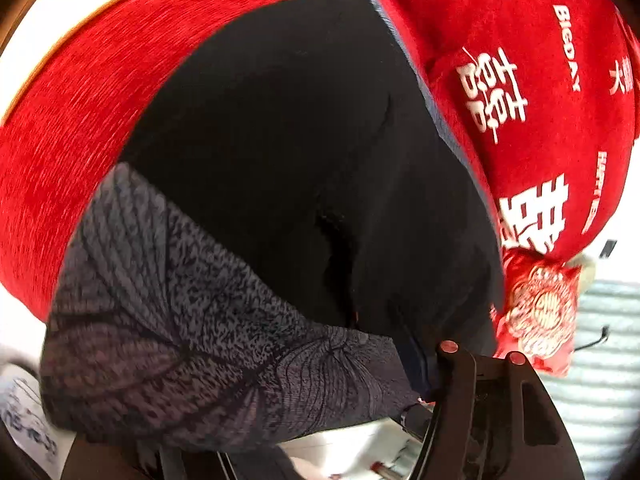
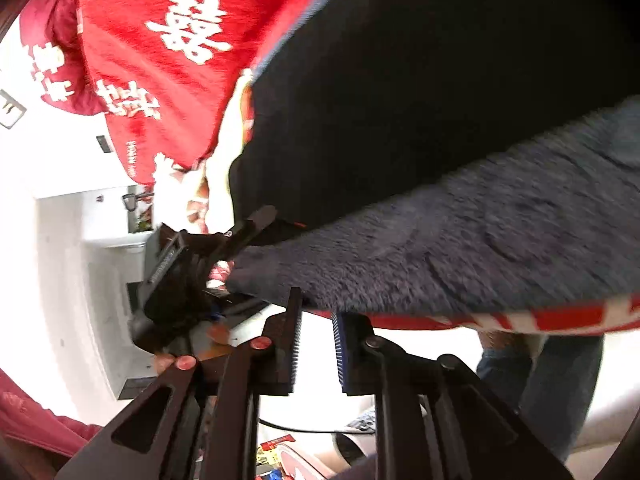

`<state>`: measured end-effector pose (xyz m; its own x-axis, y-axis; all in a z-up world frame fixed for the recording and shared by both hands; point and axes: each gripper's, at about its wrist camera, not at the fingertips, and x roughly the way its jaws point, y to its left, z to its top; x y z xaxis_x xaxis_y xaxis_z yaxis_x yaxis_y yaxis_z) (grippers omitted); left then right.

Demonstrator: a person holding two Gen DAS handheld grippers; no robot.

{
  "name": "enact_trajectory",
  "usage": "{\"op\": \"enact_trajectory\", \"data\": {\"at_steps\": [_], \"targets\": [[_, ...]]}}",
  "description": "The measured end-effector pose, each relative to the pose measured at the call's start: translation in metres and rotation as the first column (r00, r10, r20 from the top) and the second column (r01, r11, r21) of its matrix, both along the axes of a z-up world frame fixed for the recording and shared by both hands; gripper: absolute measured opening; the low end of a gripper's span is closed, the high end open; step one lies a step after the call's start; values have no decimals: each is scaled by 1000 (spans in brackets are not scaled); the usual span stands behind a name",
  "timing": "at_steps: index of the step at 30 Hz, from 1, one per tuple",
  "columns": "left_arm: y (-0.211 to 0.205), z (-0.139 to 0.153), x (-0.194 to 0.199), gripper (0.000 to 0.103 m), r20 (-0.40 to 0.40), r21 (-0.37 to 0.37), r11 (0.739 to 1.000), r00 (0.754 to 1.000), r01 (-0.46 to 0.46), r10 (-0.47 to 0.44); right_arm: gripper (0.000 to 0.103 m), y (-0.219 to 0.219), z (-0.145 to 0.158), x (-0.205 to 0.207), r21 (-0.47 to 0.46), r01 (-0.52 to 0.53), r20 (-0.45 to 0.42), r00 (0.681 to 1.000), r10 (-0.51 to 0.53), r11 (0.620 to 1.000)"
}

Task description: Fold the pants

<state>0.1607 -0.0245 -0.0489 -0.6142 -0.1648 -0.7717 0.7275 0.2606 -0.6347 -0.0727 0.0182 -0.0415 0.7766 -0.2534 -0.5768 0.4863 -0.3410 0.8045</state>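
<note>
Through the left wrist camera, far left, a sheet of paper (image 1: 24, 412) carries handwriting too smeared for me to read. Next comes the plain red bedspread (image 1: 80, 128), and on it the pants (image 1: 304, 152), black, filling the middle of the view. Their grey fleece lining (image 1: 168, 320) is turned outward at lower left. To the right lies a red quilt (image 1: 512, 80) printed in white: I can read "THE BIG DAY" beside several double-happiness characters. Below it sits a small embroidered cushion (image 1: 540, 312).

Only one finger of the left gripper (image 1: 430, 384) shows, touching the dark edge of the pants where the lining bunches. The other finger is hidden under the cloth, so I cannot tell whether it is clamped.

Through the right wrist camera, a white shelf (image 2: 80, 240) stands at left; one niche holds a small red-and-green item I cannot make out. The left gripper appears mid-frame, its finger against the corner of the pants. The right gripper (image 2: 318, 304) is narrow, with a slim gap and nothing between the pads. Its tips sit at the lining's lower edge. Far right, a leg in blue jeans (image 2: 540, 380) shows.
</note>
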Motion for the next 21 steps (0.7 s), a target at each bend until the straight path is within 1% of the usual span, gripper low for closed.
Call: {"op": "enact_trajectory", "data": {"at_steps": [2,4,6,9,11,13,14,15,16,17,18,19,21], "targets": [[2,3,1,67,27,-9,999,999,41,-40,39,14,-11,-17,31,50,-34,998,-49,998],[3,3,1,67,37,7,998,997,68,-68,46,30,-16,-39,48,124,-62,991,-121,991],[1,4,-4,67,41,19,996,995,90,-91,46,42,-20,-57,62,190,-69,980,-185,980],[-2,4,-9,67,53,20,992,990,128,-129,46,55,-28,-80,68,285,-40,958,-282,956],[-2,3,-12,67,66,26,988,986,150,-152,46,58,-37,-92,60,355,20,934,-357,933],[-1,1,-14,67,76,32,986,984,161,-163,46,64,-49,-99,80,409,82,906,-415,909],[-1,1,-14,67,79,31,986,983,161,-163,46,67,-55,-102,98,444,128,882,-453,891],[0,1,-14,63,85,30,986,983,161,-164,46,70,-60,-103,115,472,164,859,-486,874],[-2,1,-16,46,97,34,986,981,163,-166,41,72,-62,-104,129,487,184,844,-503,864],[-5,1,-18,30,92,44,986,982,163,-166,20,74,-62,-106,145,499,187,834,-519,855],[-5,1,-17,27,75,55,987,985,151,-155,10,73,-58,-110,154,512,178,827,-533,845],[-6,4,-13,27,62,61,990,990,126,-130,8,71,-54,-114,153,517,170,826,-538,842],[-9,15,-13,27,66,58,992,991,112,-116,7,55,-36,-120,125,494,160,846,-509,860]]}}
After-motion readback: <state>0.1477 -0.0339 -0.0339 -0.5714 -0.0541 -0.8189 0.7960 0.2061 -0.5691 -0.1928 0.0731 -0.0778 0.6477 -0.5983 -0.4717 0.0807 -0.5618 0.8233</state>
